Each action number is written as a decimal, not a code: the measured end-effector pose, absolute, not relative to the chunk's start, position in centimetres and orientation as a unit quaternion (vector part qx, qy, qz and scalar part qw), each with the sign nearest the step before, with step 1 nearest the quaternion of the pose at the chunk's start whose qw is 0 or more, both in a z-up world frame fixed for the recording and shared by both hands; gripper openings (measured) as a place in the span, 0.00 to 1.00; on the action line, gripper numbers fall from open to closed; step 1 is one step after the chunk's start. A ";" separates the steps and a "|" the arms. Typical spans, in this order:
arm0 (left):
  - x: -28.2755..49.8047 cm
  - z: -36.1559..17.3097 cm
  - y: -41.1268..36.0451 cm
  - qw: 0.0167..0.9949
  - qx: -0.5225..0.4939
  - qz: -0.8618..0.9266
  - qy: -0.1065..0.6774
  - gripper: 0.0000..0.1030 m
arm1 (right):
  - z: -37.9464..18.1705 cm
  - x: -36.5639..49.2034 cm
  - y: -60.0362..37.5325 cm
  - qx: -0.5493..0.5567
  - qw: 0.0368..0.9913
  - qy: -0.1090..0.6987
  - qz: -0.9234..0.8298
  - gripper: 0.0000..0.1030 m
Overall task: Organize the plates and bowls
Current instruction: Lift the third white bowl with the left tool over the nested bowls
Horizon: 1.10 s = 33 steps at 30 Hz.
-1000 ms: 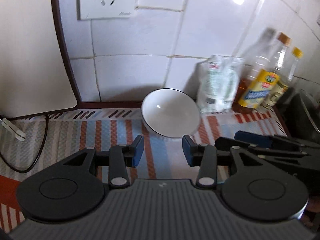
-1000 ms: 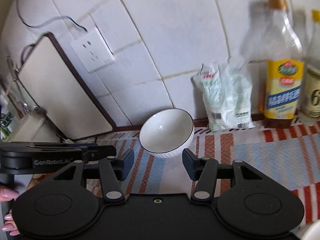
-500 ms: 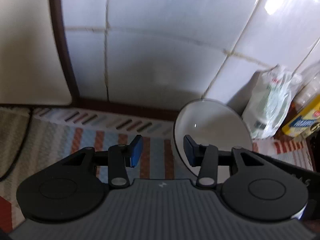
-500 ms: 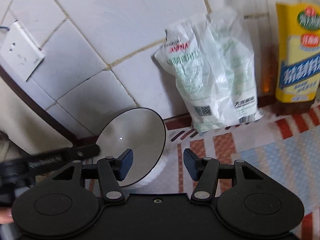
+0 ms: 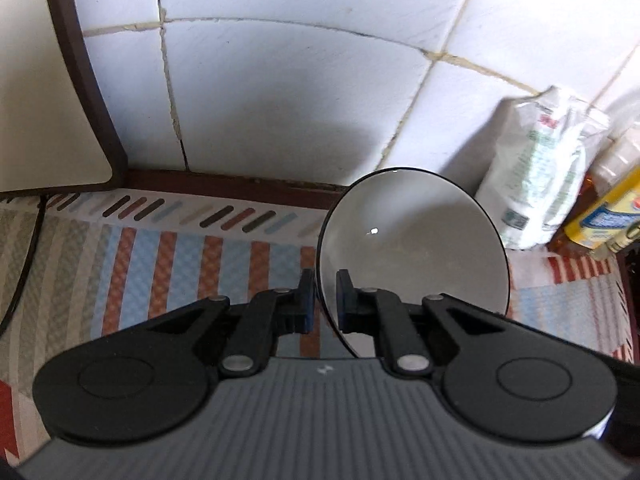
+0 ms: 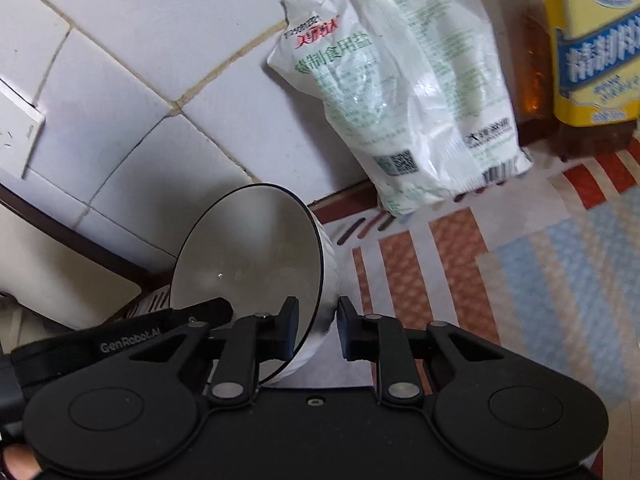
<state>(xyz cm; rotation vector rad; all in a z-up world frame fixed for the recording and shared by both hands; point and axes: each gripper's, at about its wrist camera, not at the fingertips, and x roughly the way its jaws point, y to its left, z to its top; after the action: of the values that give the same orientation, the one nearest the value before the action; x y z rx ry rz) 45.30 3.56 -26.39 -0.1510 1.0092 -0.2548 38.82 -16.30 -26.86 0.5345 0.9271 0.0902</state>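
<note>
Left gripper jaws pinch the white bowl's nine-o'clock rim; right gripper jaws closing, pinching its three-o'clock wall.

Both point steeply down: the left gripper clamps the bowl's left rim, the right gripper closing on its right rim.

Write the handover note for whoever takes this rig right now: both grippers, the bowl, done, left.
Left gripper: shut on the bowl, pinching its left rim.
Right gripper: jaws closing over the bowl's right rim, one finger inside, one outside.
Bowl: white with a dark rim, tilted, on the striped mat by the tiled wall, near the salt bag and oil bottle.
Done: bowl gripped from both sides.
Left: lift it and put it away; no plates in view.
</note>
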 end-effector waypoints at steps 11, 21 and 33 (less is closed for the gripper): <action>38.7 -20.4 2.1 0.878 -0.047 -0.160 0.448 0.10 | -23.3 31.6 -18.4 0.265 0.861 0.430 0.060 0.25; 31.8 -15.5 -0.4 0.886 -0.025 -0.189 0.422 0.10 | -18.6 25.2 -21.6 0.275 0.859 0.425 0.076 0.25; 24.0 -11.4 -6.1 0.871 -0.041 -0.230 0.432 0.10 | -13.1 16.7 -27.4 0.255 0.863 0.435 0.037 0.25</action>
<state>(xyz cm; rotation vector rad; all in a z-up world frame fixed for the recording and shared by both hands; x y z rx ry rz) 24.03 -6.11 -11.44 -0.0867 0.9025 -0.4817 16.67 -27.44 -13.10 0.5347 0.9110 0.0766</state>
